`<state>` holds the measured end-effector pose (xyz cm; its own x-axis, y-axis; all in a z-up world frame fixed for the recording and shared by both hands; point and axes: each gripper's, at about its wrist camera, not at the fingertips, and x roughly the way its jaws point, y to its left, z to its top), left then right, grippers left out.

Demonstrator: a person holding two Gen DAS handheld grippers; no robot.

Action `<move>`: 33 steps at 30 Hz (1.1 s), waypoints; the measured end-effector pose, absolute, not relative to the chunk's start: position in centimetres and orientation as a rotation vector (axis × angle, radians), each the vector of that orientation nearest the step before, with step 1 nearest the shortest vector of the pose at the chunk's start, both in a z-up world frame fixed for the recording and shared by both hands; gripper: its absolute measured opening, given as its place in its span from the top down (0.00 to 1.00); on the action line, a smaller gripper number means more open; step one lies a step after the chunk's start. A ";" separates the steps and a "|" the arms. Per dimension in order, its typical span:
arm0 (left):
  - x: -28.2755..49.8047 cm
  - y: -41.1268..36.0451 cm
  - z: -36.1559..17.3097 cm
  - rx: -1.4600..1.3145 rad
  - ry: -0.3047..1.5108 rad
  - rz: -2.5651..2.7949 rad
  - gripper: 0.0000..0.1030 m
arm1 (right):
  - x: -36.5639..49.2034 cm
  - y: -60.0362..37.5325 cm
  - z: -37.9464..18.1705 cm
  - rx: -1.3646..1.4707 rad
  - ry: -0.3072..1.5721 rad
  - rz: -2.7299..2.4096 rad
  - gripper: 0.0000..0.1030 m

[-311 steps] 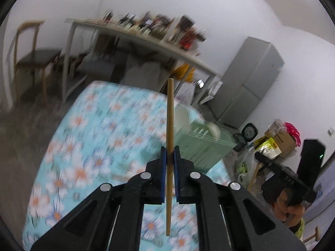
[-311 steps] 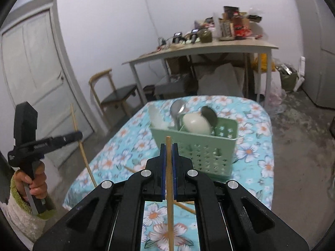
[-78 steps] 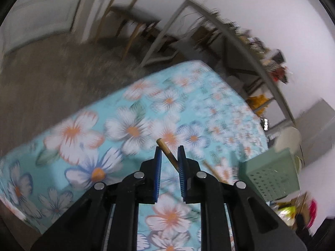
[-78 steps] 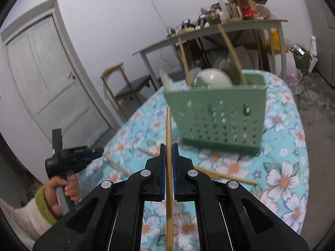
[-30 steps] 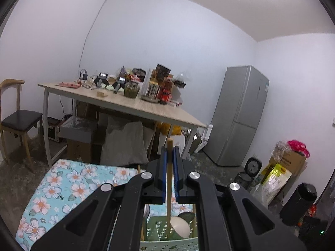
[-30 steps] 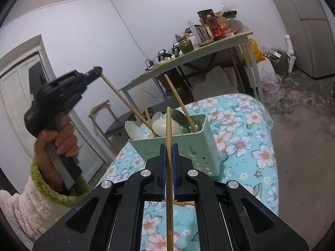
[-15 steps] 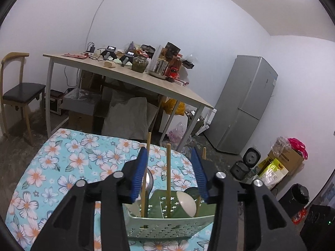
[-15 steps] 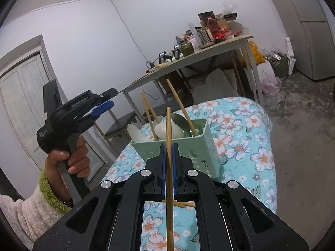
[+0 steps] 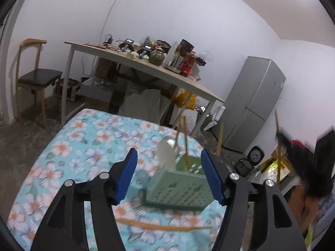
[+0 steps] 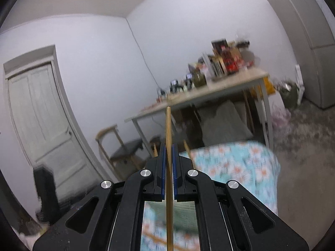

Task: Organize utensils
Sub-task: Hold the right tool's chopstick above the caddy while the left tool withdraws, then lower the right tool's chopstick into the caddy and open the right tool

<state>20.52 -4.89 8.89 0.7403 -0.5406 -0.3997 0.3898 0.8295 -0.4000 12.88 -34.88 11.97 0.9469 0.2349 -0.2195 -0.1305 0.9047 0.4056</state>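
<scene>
Left gripper (image 9: 169,175): jaws wide and opening, nothing between the blue pads; seen through the gap, a green perforated basket (image 9: 178,188) on the floral tablecloth (image 9: 83,146).
Right gripper (image 10: 169,171): jaws pinched tight on a single wooden chopstick (image 10: 168,138), held upright, its top standing clear above the pads, its lower part running down out of frame.

Room to move: bare cloth to the left of the basket and behind it, as far as the table's far edge. Basket sits near the cloth's right-hand edge in the left wrist view.

Basket contents: chopsticks (image 9: 185,140) leaning upright, a pale spoon-like utensil (image 9: 167,152) at the left corner. Further contents too blurred to name.

One loose chopstick (image 9: 163,227) lies flat on the cloth in front of the basket, just apart from it.

Hard to read: right wrist view heavily smeared; the basket shows there only as a green blur between the gripper arms. At right edge of the left wrist view, a dark blurred shape with a thin stick, indistinct.
</scene>
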 end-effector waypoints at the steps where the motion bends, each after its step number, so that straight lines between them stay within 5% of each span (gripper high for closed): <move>1: 20.0 -4.2 8.5 -0.296 0.532 -0.507 0.39 | 13.7 -34.9 12.7 0.390 0.244 0.191 0.96; 11: 18.2 1.7 5.7 -0.292 0.570 -0.391 0.37 | 21.0 -36.3 13.5 0.353 0.147 0.112 0.96; 25: 18.7 1.6 4.8 -0.284 0.592 -0.382 0.37 | 22.7 -36.7 7.7 0.337 0.285 0.055 0.94; 28: 18.7 1.5 4.8 -0.284 0.592 -0.384 0.37 | 22.1 -36.4 6.8 0.345 0.346 0.098 0.76; 30: 18.6 1.5 4.8 -0.287 0.596 -0.384 0.36 | 21.9 -36.0 6.7 0.347 0.363 0.112 0.48; 33: 18.6 1.4 4.8 -0.290 0.598 -0.381 0.35 | 20.2 -35.9 7.0 0.360 0.360 0.128 0.38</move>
